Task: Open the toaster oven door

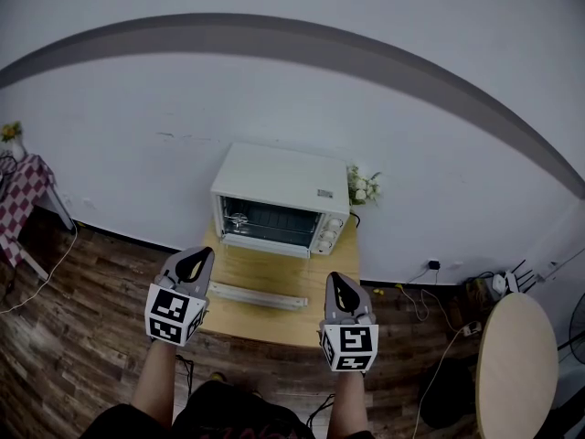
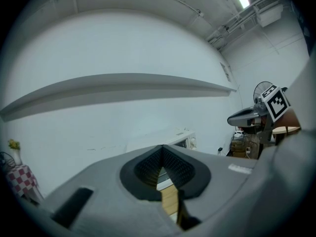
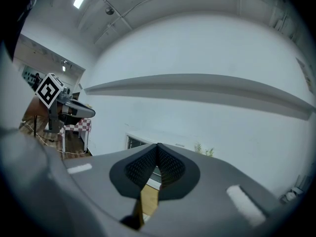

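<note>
A white toaster oven [image 1: 279, 183] stands at the back of a small wooden table [image 1: 334, 268], against the white wall. Its front with the dark window [image 1: 271, 221] faces me, and a long white bar [image 1: 256, 295] lies level in front of it; I cannot tell whether that is the door's handle. My left gripper [image 1: 201, 254] and right gripper [image 1: 337, 279] hover over the table's near edge, both shut and holding nothing, apart from the oven. The oven [image 2: 180, 138] peeks over the left gripper [image 2: 162, 147] in the left gripper view. It [image 3: 134, 142] also shows behind the right gripper [image 3: 158, 145].
A small pot of flowers [image 1: 363, 187] sits right of the oven. A round table [image 1: 516, 364] stands at the right and a checked-cloth table [image 1: 23, 195] at the left. Cables [image 1: 425, 295] trail on the wooden floor by the wall.
</note>
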A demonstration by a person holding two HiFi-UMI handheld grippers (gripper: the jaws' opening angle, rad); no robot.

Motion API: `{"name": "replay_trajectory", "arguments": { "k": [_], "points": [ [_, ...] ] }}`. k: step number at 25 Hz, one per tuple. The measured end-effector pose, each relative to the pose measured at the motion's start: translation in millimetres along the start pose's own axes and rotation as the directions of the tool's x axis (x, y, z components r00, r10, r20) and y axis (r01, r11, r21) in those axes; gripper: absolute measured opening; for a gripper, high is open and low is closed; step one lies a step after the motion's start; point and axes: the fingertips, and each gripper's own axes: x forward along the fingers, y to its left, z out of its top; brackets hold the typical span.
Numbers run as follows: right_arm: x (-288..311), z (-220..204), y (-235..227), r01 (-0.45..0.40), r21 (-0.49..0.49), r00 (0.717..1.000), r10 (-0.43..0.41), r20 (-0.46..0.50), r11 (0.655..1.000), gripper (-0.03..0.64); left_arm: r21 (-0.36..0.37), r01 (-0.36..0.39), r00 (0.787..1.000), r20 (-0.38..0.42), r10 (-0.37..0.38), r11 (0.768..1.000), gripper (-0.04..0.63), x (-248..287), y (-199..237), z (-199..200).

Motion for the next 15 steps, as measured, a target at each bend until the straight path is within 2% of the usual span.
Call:
{"name": "replay_trajectory", "arguments": {
  "k": [15],
  "points": [
    [-1.7,6.2,-7.2,0.01,-0.003,1.0,-0.01,0.017,1.0,0.011,0.008,-0.028,1.0,0.011,0.028,1.0,0.0,-6.1,9.4,2.8]
  ]
}}
